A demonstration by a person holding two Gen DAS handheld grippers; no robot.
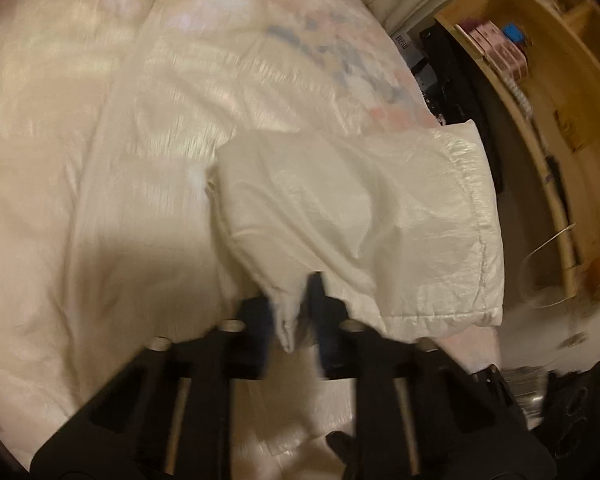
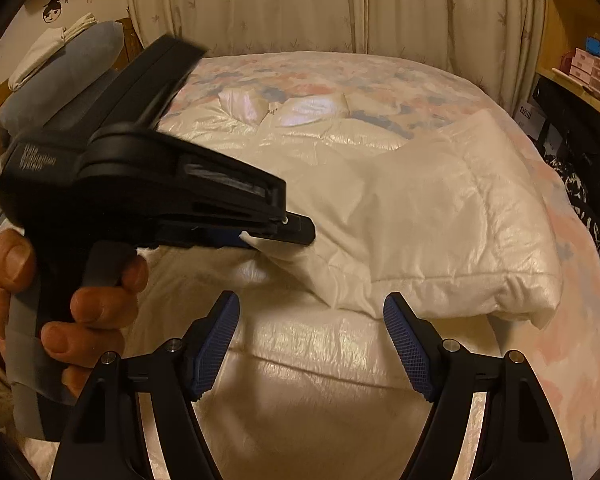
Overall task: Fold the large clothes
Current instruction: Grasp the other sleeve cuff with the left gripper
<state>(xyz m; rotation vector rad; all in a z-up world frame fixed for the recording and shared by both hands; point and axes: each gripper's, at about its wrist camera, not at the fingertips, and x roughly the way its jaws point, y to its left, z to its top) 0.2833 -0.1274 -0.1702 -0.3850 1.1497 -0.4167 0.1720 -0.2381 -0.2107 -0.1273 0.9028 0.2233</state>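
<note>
Left gripper (image 1: 290, 312): clamped on a pinch of white fabric, the edge of the folded flap; in the right wrist view it sits up-left of the right gripper, held by a hand (image 2: 60, 300).
Right gripper (image 2: 311, 340): jaws wide apart, nothing between them; blue pads (image 2: 216, 344) hang clear above the fabric.
Task thing: big white padded jacket (image 2: 308, 364), or similar large quilted garment (type can't be told for sure), spread over the bed (image 2: 572, 320), directly under & ahead of both grippers.
Done so far: one section, the flap (image 1: 360, 208), already turned over onto the main body; it lies ahead-right of the left gripper w/ a stitched hem at its far edge.
Left to do: judged early-to-mid. Flap looks loose & puffy, not flattened; rest of the garment is spread wide, so more folds are probably needed. Right gripper probably needs a new hold before the next fold.
Around: floral bedspread (image 2: 340, 76) beyond the garment; curtain (image 2: 340, 4) behind the bed; wooden shelf (image 1: 540, 60) w/ small boxes far right of left gripper; pillows (image 2: 60, 64) far left of right gripper.
In the way: nothing on the garment itself. Left gripper crosses the right one's view & crowds its left side. Bulky slippery fabric may spring back. Left view is motion-blurred, so detail there is poor.
</note>
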